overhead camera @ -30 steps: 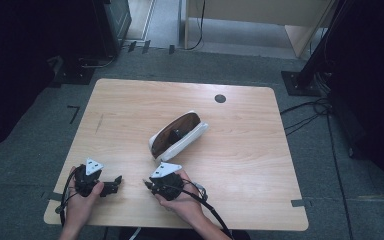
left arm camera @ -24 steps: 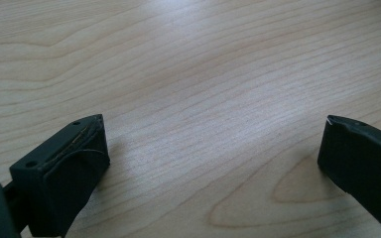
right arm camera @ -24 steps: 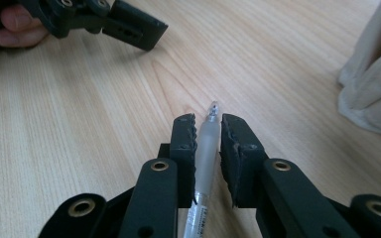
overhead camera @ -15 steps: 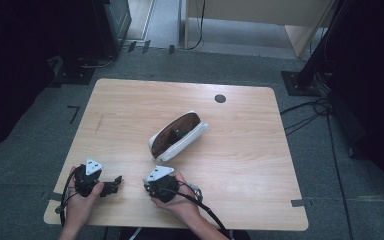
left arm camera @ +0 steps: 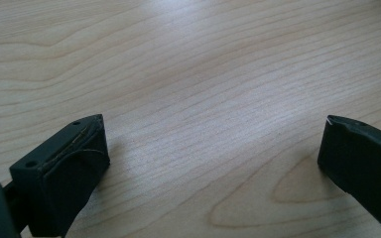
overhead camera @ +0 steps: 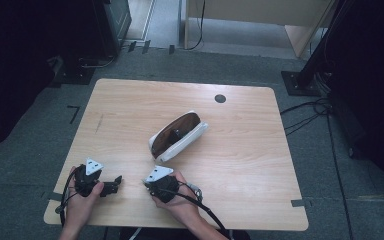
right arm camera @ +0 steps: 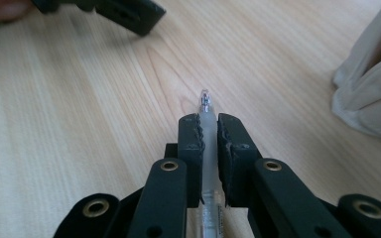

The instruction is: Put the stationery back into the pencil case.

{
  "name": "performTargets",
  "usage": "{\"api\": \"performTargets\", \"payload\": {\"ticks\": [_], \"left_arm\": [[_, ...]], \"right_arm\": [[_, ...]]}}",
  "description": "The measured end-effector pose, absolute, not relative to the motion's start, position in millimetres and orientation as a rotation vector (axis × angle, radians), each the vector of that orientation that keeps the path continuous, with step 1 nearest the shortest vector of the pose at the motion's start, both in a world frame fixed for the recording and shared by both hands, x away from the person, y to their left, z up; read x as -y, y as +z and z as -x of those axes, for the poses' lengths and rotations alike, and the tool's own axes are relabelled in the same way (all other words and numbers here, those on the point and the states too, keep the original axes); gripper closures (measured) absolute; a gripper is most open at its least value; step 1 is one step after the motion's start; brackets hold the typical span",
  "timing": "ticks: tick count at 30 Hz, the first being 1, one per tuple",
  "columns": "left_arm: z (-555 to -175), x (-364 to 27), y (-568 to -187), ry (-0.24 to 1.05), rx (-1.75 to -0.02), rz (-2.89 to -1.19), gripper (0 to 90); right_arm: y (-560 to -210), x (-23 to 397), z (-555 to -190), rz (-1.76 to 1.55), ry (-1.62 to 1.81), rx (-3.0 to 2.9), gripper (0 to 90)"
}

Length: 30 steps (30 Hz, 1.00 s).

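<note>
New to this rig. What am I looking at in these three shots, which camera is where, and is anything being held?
No robot here: a person sits at a wooden table holding a hand-operated two-jaw gripper in each hand. The high view comes from a fixed camera above, looking down. It shows the left gripper and right gripper near the table's front edge, and an open white pencil case with a brown lining at mid-table. The other two views come from cameras riding on each gripper, looking along its jaws. The left gripper's jaws stand wide apart over bare wood. The right gripper's jaws are closed on a clear-bodied pen, tip pointing forward.
</note>
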<state>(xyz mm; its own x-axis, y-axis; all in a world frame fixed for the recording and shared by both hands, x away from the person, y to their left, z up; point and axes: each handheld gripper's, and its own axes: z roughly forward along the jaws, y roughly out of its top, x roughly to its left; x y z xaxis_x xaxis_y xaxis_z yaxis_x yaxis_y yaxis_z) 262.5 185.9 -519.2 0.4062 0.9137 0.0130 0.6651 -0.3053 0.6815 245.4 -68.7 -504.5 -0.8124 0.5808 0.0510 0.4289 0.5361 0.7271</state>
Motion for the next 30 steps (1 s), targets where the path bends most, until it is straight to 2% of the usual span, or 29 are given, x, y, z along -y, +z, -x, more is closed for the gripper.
{"api": "performTargets", "payload": {"ticks": [13, 30], "left_arm": [[-262.5, -185.9, -519.2, 0.542, -1.339, -2.07, 0.0], [-262.5, -186.0, -519.1, 0.541, -1.338, -2.072, 0.0]], "right_arm": [[-471.0, 94.5, -240.8, -0.874, 1.35, -2.417, 81.8], [-422.1, 112.1, -256.7, -0.883, 1.493, -2.281, 81.8]]}}
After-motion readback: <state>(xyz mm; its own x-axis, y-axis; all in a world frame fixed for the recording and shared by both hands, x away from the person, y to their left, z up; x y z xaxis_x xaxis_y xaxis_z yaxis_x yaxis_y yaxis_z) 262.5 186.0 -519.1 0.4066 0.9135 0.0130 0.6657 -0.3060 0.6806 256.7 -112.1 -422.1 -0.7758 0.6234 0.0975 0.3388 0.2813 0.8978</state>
